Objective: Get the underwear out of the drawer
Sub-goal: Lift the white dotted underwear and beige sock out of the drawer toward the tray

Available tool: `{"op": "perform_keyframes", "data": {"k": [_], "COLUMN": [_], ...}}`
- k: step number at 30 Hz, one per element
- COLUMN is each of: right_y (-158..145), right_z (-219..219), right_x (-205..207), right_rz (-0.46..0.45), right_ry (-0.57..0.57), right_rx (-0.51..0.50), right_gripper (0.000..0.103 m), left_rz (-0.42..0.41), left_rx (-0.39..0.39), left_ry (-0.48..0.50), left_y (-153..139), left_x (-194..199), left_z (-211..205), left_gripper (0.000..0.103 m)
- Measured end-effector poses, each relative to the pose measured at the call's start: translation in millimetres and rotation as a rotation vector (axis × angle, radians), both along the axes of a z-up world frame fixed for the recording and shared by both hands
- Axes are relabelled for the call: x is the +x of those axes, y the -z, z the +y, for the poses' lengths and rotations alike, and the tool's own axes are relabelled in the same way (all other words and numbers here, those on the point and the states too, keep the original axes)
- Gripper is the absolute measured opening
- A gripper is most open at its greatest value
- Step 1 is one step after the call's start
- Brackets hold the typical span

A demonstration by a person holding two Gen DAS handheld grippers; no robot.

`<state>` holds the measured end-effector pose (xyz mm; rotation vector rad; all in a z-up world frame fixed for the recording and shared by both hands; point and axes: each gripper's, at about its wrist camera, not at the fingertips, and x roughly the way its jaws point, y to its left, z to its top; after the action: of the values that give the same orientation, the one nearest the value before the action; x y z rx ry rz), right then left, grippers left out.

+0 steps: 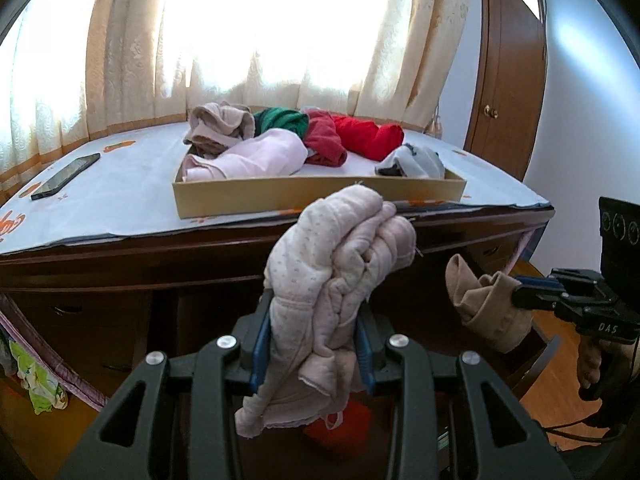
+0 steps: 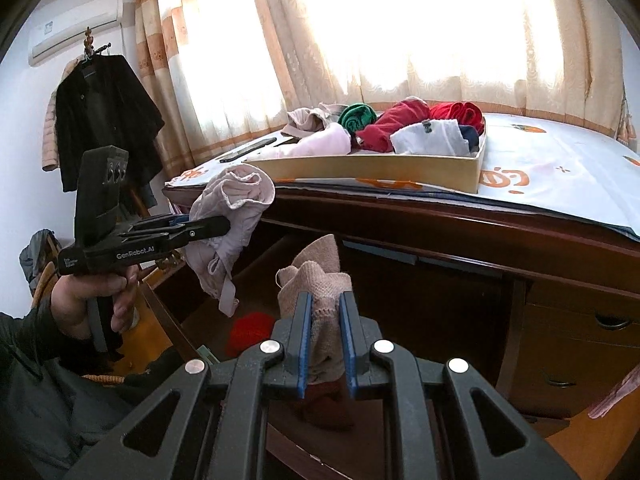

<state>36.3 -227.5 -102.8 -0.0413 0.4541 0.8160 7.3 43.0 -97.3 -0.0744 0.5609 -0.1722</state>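
My left gripper is shut on a pale pink dotted underwear bundle, held up in front of the desk edge; it also shows in the right wrist view. My right gripper is shut on a beige knitted underwear piece, held above the open dark wooden drawer; the piece also shows in the left wrist view. A red garment lies in the drawer below.
A shallow cardboard tray on the desk top holds several rolled garments in pink, beige, green, red and grey. A black phone lies on the desk cover to the left. Desk drawers stand at the right. A dark coat hangs at the left.
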Motion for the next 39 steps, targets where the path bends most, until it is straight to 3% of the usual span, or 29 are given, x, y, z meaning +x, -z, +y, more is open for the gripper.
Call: {"op": "perform_keyframes", "data": {"k": [16, 27, 39], "right_y": [-11.4, 1.5, -37.8], "right_z": [-7.6, 0.8, 6.2], "right_x": [-7.0, 1.7, -8.5], "right_rz": [-0.058, 0.004, -0.111], "right_ry": [0.008, 0.014, 0.002], "right_rx": [0.067, -0.003, -0.005], "right_gripper": [0.012, 0.005, 0.005], "left_rz": [-0.047, -0.031, -0.097], "left_rx": [-0.022, -0.022, -0.004], "left_ry": [-0.004, 0.009, 0.027], "left_y": [-9.8, -8.4, -35.1], "left_x": [-8.2, -5.7, -9.9], "left_z": [-0.3, -2.3, -6.6], "left_gripper": [0.034, 0.034, 0.034]}}
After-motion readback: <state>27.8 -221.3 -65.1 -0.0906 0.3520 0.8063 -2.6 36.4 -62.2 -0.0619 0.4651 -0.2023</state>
